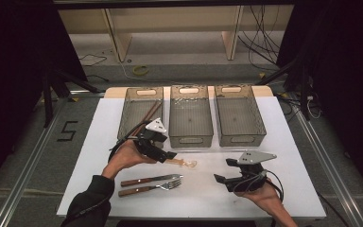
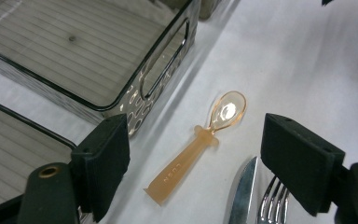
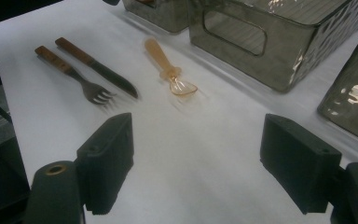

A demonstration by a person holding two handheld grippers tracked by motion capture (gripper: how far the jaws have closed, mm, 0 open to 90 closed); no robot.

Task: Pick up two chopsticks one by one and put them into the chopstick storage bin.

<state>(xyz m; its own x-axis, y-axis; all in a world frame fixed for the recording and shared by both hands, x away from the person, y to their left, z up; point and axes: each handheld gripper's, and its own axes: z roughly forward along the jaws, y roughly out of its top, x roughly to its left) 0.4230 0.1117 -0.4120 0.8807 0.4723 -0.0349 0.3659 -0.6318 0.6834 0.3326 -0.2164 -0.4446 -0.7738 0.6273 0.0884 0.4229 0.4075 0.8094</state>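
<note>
An amber see-through spoon (image 2: 196, 149) lies on the white table, bowl pointing away from the left gripper (image 2: 198, 144). That gripper's jaws stand wide on either side of it without touching, so it is open. In the high view the left gripper (image 1: 165, 152) hovers over the handle end of the spoon (image 1: 185, 163). A knife (image 1: 149, 179) and a fork (image 1: 149, 189), both with wooden handles, lie side by side nearer the front edge. The right gripper (image 1: 223, 170) is low at the front right, open with nothing in it (image 3: 203, 158), facing the spoon (image 3: 170, 70), knife (image 3: 98, 67) and fork (image 3: 74, 77).
Three grey see-through bins (image 1: 191, 137) stand in a row at the back of the table (image 1: 293, 156). The left bin (image 1: 131, 111) holds brown chopsticks (image 1: 151, 112). The nearest bin wall (image 2: 158, 79) is close beside the spoon. Bare tabletop lies between the two grippers.
</note>
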